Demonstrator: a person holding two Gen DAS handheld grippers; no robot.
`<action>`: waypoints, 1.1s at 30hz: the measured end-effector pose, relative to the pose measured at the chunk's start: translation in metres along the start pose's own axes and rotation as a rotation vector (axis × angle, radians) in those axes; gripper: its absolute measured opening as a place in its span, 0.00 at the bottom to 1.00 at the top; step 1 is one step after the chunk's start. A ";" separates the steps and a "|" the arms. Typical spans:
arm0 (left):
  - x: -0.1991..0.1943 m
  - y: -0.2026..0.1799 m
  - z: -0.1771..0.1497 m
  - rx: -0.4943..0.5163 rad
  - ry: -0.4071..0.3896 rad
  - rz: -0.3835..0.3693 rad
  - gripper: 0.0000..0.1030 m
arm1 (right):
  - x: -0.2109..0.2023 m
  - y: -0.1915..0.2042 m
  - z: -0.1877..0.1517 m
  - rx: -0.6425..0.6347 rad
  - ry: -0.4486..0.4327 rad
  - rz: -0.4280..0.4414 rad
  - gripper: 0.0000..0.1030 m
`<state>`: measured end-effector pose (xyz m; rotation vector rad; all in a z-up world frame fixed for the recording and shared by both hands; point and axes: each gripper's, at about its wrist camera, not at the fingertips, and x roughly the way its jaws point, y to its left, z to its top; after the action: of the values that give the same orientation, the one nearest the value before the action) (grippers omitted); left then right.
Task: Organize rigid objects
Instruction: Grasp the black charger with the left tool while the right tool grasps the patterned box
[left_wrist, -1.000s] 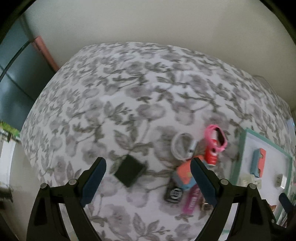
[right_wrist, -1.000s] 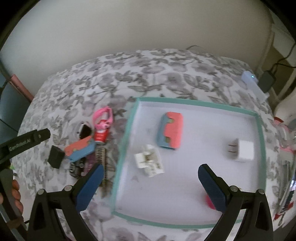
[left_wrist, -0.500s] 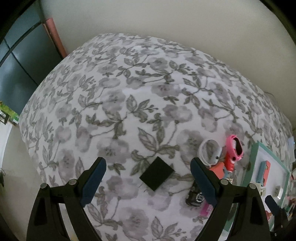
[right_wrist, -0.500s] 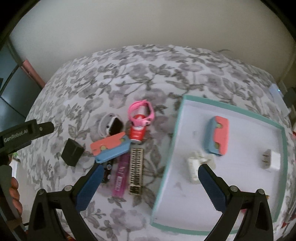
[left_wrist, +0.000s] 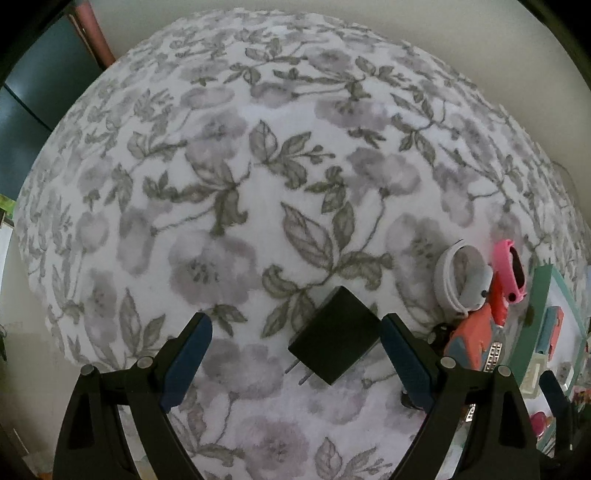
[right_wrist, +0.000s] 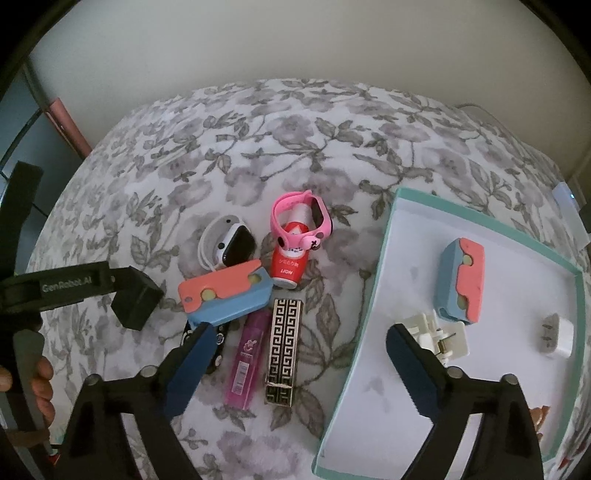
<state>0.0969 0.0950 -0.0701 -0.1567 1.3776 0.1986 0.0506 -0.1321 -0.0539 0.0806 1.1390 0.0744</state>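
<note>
A black plug adapter (left_wrist: 335, 336) lies on the floral cloth between the open fingers of my left gripper (left_wrist: 295, 354), close to the right finger; it also shows in the right wrist view (right_wrist: 137, 302). My right gripper (right_wrist: 297, 362) is open and empty above a black-and-gold patterned bar (right_wrist: 284, 349) and a pink tube (right_wrist: 246, 363). A coral-and-blue case (right_wrist: 225, 291), a grey watch (right_wrist: 232, 245), a pink watch (right_wrist: 301, 218) and a red bottle (right_wrist: 290, 258) lie in a pile.
A teal-rimmed white tray (right_wrist: 384, 258) at the right holds a second coral-and-blue case (right_wrist: 461, 280), a white plug (right_wrist: 437, 334) and a white charger (right_wrist: 557, 334). The tray also shows at the right edge of the left wrist view (left_wrist: 543, 317). A wall stands behind the table.
My left gripper has come down and forward so the black adapter now sits between its fingers. My right gripper has swung left from over the tray to over the pile.
</note>
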 end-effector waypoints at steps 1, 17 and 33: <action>0.001 0.000 0.000 0.001 0.002 -0.001 0.90 | 0.001 -0.001 0.000 0.004 0.001 -0.004 0.84; 0.014 -0.039 -0.004 0.129 0.005 0.013 0.89 | 0.022 0.010 -0.008 -0.020 0.089 0.033 0.39; 0.054 -0.058 -0.016 0.157 0.038 0.015 0.56 | 0.051 0.036 -0.021 -0.117 0.122 -0.071 0.29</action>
<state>0.1046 0.0372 -0.1270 -0.0195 1.4262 0.0994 0.0520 -0.0909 -0.1048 -0.0697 1.2556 0.0837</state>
